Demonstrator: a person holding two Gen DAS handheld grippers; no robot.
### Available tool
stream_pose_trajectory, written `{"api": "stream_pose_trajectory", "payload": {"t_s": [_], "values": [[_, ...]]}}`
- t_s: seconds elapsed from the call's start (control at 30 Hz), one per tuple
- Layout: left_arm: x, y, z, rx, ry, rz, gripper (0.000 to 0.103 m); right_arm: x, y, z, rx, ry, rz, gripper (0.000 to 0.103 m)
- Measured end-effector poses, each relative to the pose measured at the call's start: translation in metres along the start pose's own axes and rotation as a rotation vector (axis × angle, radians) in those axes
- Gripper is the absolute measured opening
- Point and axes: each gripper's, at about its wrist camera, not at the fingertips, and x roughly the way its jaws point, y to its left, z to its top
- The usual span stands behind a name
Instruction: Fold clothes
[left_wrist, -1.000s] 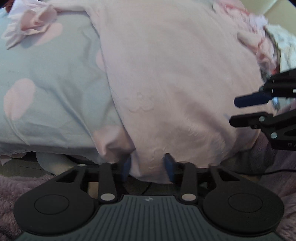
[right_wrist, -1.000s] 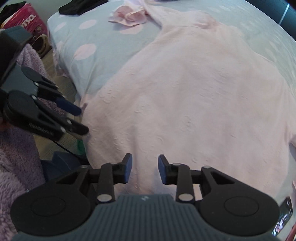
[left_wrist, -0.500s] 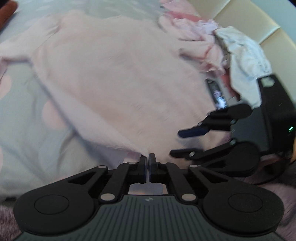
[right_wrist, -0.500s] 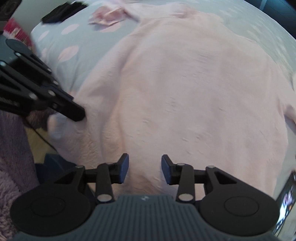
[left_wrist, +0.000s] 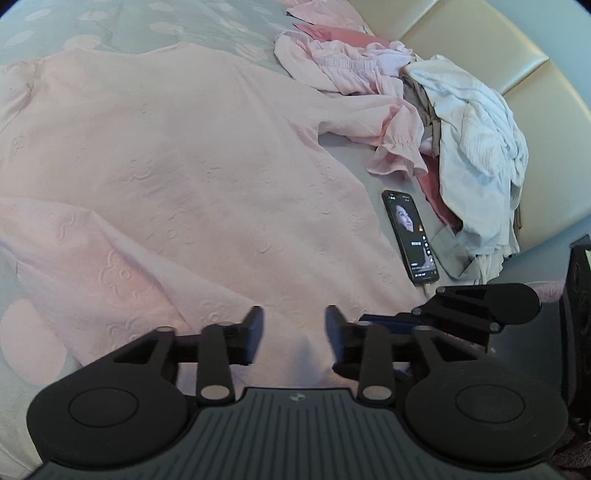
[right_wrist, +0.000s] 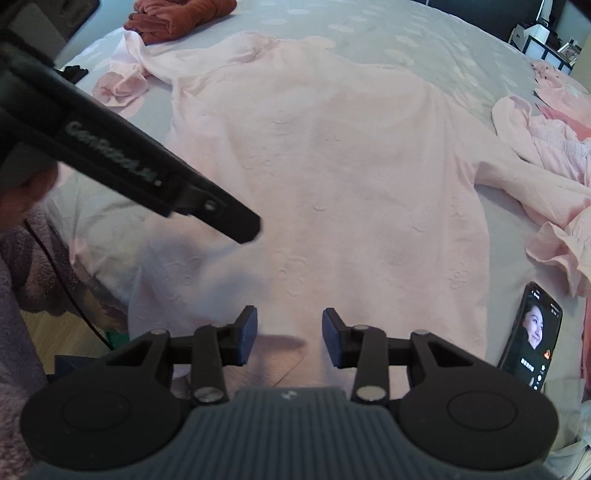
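Soft, dim light and bent edges

The light is gentle, with no glare. Both pictures bulge like a fishbowl, and the corners go dark. The right gripper (right_wrist: 286, 341) drops a small shadow on the pink top (right_wrist: 332, 177). The left gripper (right_wrist: 236, 225) is smeary there, with a blurry grey shadow under it.

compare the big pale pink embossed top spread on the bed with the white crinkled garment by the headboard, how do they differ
The big pale pink embossed top lies spread out nearly flat on the bed; the white crinkled garment sits bunched in a heap. The pink top lies by itself on the dotted bedspread, while the white garment rests atop a pile of other clothes. The pink top's fabric shows raised looping patterns; the white one shows fine crinkles. Neither is folded yet.
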Motion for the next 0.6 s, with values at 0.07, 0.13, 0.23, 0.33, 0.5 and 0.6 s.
{"api": "stream_pose_trajectory", "payload": {"t_s": [0.07,0.13,0.23,0.33,0.5,0.6], "values": [[-0.011,0.005,0.002,-0.014,-0.035,0.004,0.041,-0.004,0.006,0.002,-0.015,-0.018,0.001,0.043],[-0.027,0.014,0.000,-0.039,-0.078,0.044,0.041,-0.005,0.009,0.004,-0.039,-0.033,0.014,0.043],[-0.045,0.032,-0.010,-0.077,-0.097,0.135,0.041,-0.003,0.017,0.008,-0.084,-0.044,0.065,0.043],[-0.056,0.050,-0.027,-0.117,-0.097,0.203,0.041,0.010,0.033,0.008,-0.173,-0.022,0.086,0.043],[-0.056,0.069,-0.058,-0.176,-0.070,0.231,0.041,0.040,0.049,0.005,-0.322,0.054,0.015,0.043],[-0.053,0.073,-0.073,-0.185,-0.053,0.232,0.041,0.047,0.043,0.005,-0.313,0.078,0.001,0.017]]}}
